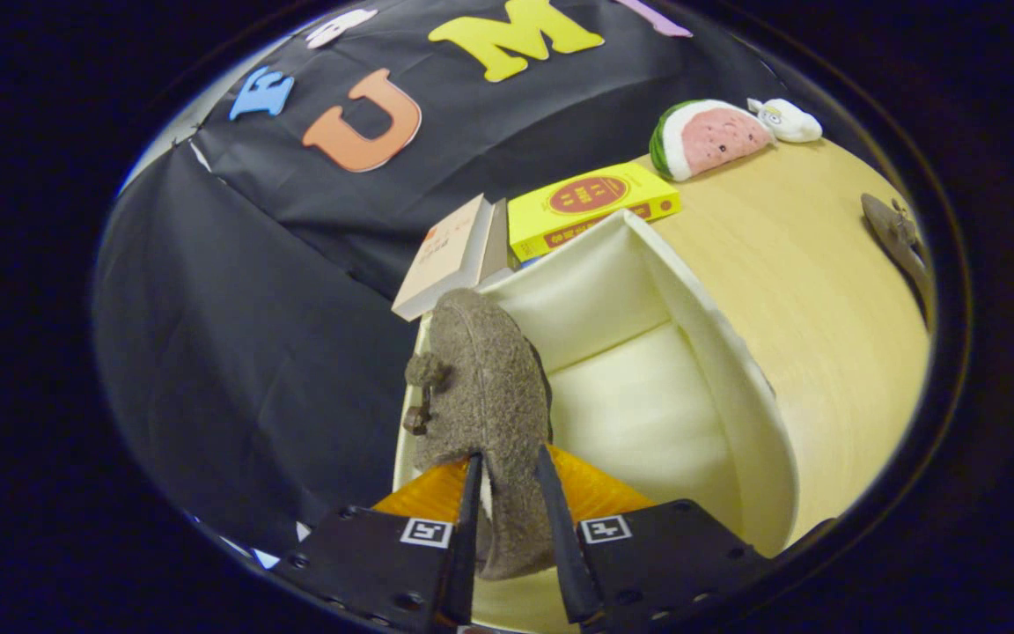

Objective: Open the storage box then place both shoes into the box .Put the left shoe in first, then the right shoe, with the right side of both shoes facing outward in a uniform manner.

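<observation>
**Shoe held over the open storage box**

The gripper [511, 493] has its two fingers clamped on a fuzzy grey-brown shoe [482, 387], one finger pressing on each side of it near its lower end. The shoe stands on edge between the fingers and reaches ahead of them, with a small dark tassel or bow showing on its left face.

The shoe sits at the left wall of the open storage box [718, 352], a cream-coloured box with a pale, bare inside to the right of the shoe. The box rests on a light wooden table [824, 291].

Beyond the box, a yellow book [591, 207] lies flat on the table, and a tan book [450, 255] leans just beside it. Farther back from the box are a watermelon-slice plush toy [708, 136] and a small white toy [787, 119]. Well to the right of the box, a second brownish shoe [894, 233] lies on the table.
</observation>
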Demonstrator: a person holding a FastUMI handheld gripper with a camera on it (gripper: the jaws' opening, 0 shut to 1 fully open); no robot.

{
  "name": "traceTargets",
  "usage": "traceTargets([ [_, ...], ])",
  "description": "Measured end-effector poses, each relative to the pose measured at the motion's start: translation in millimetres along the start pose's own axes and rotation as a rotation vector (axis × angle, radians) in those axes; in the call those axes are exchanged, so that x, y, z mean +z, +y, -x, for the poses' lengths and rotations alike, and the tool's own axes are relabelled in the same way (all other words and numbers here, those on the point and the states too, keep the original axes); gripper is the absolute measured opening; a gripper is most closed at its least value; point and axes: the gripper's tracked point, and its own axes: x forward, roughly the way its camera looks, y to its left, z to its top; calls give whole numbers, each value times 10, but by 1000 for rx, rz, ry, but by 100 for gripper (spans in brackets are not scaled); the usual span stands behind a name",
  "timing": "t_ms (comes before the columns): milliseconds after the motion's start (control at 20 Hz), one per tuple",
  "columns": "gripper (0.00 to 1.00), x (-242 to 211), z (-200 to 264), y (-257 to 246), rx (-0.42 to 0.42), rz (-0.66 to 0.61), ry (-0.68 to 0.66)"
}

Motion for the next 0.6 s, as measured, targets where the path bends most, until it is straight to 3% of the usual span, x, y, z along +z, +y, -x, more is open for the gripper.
traceTargets([
  [50,32,-42,-5,-76,-37,23,23],
  [150,42,-63,28,-81,-34,66,38],
  [350,84,-28,139,12,19,124,36],
  [400,90,-6,177,12,23,142,29],
  [600,91,290,511,92,84,295,-77],
])
